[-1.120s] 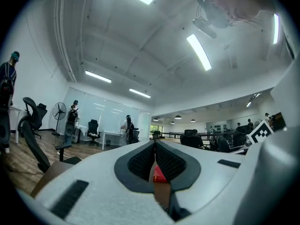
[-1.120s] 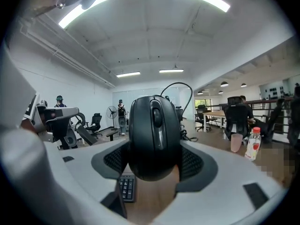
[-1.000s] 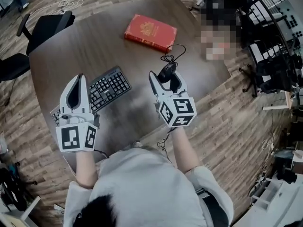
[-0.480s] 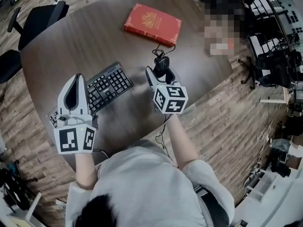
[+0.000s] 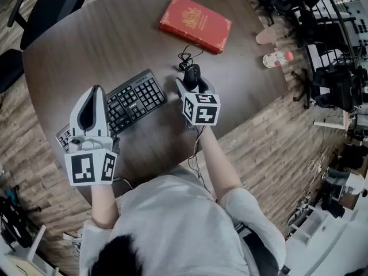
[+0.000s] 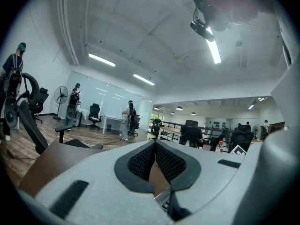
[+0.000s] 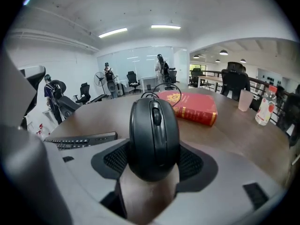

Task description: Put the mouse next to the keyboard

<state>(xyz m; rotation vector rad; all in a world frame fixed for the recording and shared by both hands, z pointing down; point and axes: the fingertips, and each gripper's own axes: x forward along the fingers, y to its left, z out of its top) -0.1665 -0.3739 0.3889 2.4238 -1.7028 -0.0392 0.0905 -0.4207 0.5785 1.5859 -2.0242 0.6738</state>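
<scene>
A black wired mouse [image 5: 191, 73] sits between the jaws of my right gripper [image 5: 194, 84], which is shut on it, a short gap to the right of the keyboard's right end. In the right gripper view the mouse [image 7: 153, 137] fills the middle, its cable running toward the book. The black keyboard [image 5: 123, 101] lies slanted on the brown table [image 5: 115, 45]; its edge [image 7: 82, 139] shows at the left of that view. My left gripper [image 5: 95, 94] hovers over the keyboard's left part, its pads [image 6: 140, 161] pressed together with nothing between them.
A red book [image 5: 195, 23] lies at the table's far side, and the mouse cable [image 5: 185, 55] coils in front of it. A bottle [image 5: 276, 58] stands beyond the right edge. Office chairs [image 5: 46, 13] stand at the far left. The table's front edge runs just under my grippers.
My right gripper has carried the mouse away from the front edge and leftward, closer to the keyboard's right end. The left gripper has stayed over the keyboard.
</scene>
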